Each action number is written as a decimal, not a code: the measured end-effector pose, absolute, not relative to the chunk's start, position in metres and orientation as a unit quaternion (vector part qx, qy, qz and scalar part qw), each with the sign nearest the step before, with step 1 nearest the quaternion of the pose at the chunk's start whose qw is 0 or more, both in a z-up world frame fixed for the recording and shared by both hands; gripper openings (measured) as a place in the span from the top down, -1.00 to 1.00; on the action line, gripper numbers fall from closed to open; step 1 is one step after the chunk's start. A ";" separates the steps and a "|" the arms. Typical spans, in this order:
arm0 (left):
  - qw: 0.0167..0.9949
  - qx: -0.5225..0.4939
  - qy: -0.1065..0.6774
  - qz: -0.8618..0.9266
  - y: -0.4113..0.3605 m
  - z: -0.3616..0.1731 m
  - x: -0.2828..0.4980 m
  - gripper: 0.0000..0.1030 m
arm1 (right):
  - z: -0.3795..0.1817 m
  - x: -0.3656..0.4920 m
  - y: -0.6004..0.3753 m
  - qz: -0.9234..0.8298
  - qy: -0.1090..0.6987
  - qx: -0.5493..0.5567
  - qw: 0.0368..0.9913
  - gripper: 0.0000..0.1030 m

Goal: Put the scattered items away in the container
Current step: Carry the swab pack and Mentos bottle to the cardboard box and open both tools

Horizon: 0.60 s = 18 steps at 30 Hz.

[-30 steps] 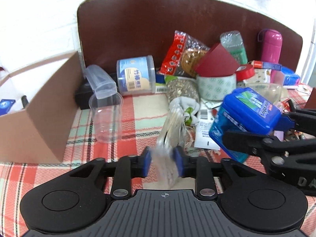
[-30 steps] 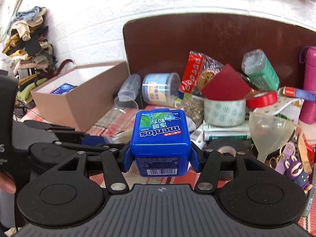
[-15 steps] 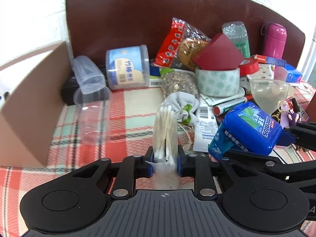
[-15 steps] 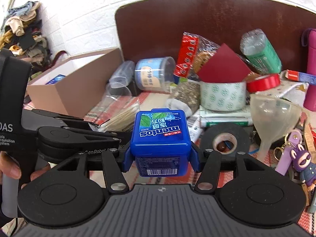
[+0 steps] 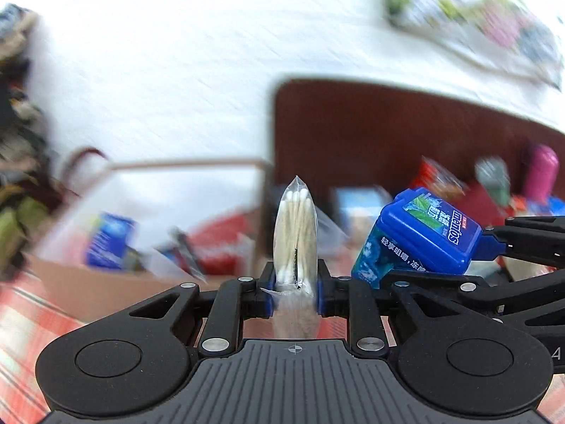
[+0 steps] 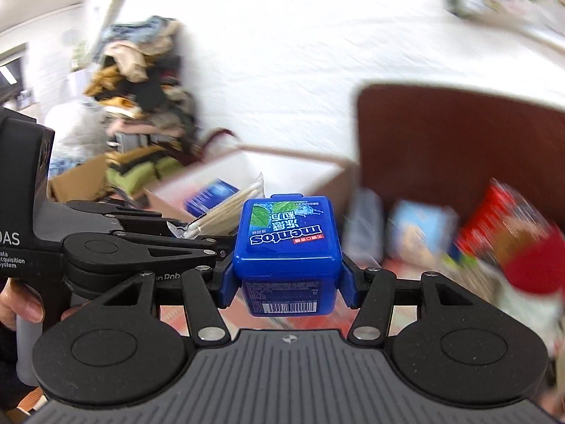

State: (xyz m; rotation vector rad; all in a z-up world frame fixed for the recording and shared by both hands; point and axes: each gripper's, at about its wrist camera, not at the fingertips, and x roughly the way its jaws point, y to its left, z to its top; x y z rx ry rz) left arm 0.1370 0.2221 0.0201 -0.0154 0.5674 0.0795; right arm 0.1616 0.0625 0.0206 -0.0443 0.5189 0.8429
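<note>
My left gripper (image 5: 295,295) is shut on a clear bag of cotton swabs (image 5: 296,233), held upright in the air. My right gripper (image 6: 287,284) is shut on a blue Mentos gum box (image 6: 287,243), which also shows at the right of the left wrist view (image 5: 420,236). The open cardboard box (image 5: 116,282) lies ahead and to the left, with a blue packet (image 5: 107,236) inside it. In the right wrist view the box (image 6: 339,173) is behind the gum box, and the left gripper (image 6: 197,233) with the swab bag (image 6: 229,208) is just left of it.
Blurred clutter sits to the right: a red snack bag (image 6: 501,212), a pale blue tub (image 6: 420,233), a pink bottle (image 5: 540,173). A dark brown headboard (image 5: 388,134) stands behind. A pile of clothes (image 6: 141,81) is at far left. Checked cloth (image 5: 21,335) covers the surface.
Both grippers have lifted and swung left toward the cardboard box, each still holding its item. The views are now motion-blurred and the box interior has come into sight.
</note>
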 end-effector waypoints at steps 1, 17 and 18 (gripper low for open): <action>0.961 -0.008 0.274 0.048 0.233 0.028 0.140 0.65 | 0.029 0.166 0.075 0.414 0.245 -0.024 0.877 -0.17; 0.954 -0.046 0.272 0.121 0.388 0.039 0.240 0.64 | 0.061 0.279 0.231 0.426 0.240 -0.060 0.870 -0.18; 0.952 -0.049 0.275 0.122 0.394 0.034 0.247 0.64 | 0.055 0.287 0.237 0.424 0.246 -0.059 0.870 -0.18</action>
